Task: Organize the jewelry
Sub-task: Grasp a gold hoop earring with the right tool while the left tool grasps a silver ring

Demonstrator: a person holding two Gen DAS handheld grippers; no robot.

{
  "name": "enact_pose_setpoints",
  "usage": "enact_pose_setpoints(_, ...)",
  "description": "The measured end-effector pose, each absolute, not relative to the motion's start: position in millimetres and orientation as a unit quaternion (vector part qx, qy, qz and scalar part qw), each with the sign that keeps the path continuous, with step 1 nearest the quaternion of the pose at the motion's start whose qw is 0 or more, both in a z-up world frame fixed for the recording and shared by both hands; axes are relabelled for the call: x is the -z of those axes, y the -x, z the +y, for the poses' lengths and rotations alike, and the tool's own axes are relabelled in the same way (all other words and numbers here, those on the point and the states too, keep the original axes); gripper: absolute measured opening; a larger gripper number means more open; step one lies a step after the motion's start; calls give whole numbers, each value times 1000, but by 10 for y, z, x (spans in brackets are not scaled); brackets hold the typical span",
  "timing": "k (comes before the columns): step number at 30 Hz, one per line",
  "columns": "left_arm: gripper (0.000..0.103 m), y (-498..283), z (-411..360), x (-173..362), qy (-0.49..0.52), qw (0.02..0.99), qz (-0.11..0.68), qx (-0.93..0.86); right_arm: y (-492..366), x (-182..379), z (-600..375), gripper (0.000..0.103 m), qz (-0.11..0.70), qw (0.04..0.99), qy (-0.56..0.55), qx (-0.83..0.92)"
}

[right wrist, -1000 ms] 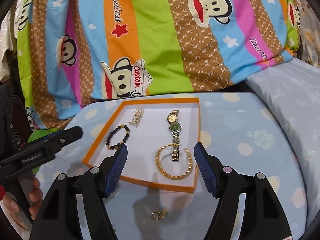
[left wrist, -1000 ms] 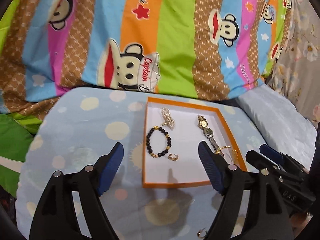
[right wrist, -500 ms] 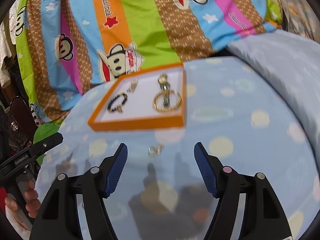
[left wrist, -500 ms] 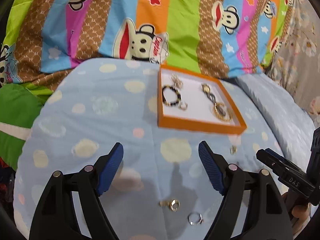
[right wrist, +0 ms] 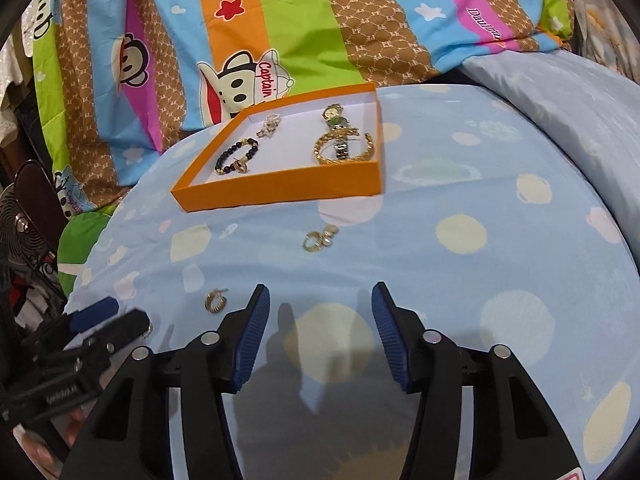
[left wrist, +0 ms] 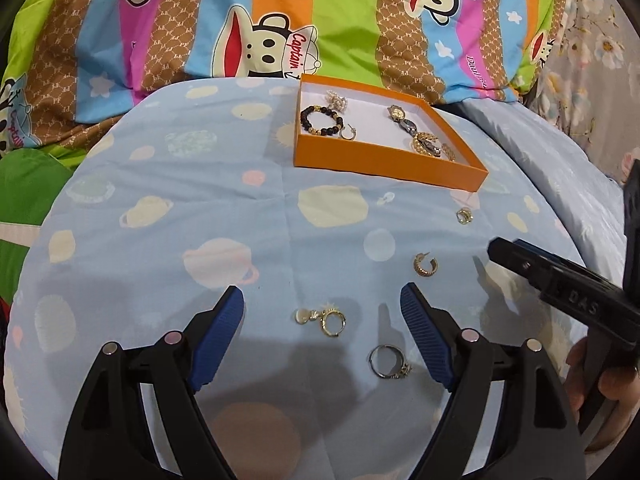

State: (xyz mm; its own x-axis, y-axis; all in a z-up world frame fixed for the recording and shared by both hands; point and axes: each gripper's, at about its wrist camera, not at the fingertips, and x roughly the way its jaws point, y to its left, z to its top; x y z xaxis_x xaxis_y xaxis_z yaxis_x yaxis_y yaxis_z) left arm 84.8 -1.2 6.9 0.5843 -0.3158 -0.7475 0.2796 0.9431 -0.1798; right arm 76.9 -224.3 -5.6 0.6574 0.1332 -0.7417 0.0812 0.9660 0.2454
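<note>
On the pale blue planet-print bedsheet [left wrist: 224, 208], the loose jewelry lies scattered short of the shallow orange cardboard box [left wrist: 384, 162]. Nearest my left gripper [left wrist: 322, 312] is a gold ring with a pale oval charm attached [left wrist: 322, 320], sitting between my two blue ribbed pads but touching neither. A silver ring with a small gold setting [left wrist: 389, 361] lies just inside my right-hand pad [left wrist: 424, 340], also untouched. My left jaws stand wide apart with nothing held. A ribbed gold hoop earring [left wrist: 425, 265] rests a little beyond that pad, and a small gold cluster earring [left wrist: 464, 215] lies farther on, near the box's front corner.

My right gripper [right wrist: 318, 320] has just been narrowing its jaws, yet they remain parted over bare sheet with nothing between them. The gold hoop earring sits just outside its left pad [right wrist: 252, 332], and the cluster earring lies ahead, between the pads and the box.

Inside the box are a black beaded bracelet [left wrist: 321, 120], a gold chain bracelet [right wrist: 344, 146] and a wristwatch [right wrist: 337, 128]. Behind it rises a striped cartoon-monkey blanket [left wrist: 280, 20].
</note>
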Motion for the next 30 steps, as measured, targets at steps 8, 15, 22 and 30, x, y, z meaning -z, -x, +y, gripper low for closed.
enact_pose_setpoints(8,78,-706,107,-50,8,889,423,173,-812,102,-2193,45,418,899,-131,-20)
enact_pose_setpoints(15,78,-658,132,-15,18,881,438,179,-649,100,-2062,45,420,898,-125,-43)
enact_pose_setpoints(22,78,-467,71,2,-9,878,439,190,-755,116,-1791,45,430,894,-101,-70)
enact_pose_setpoints(30,78,-459,94,2,-6,878,440,187,-971,128,-1467,41,438,895,-41,-73)
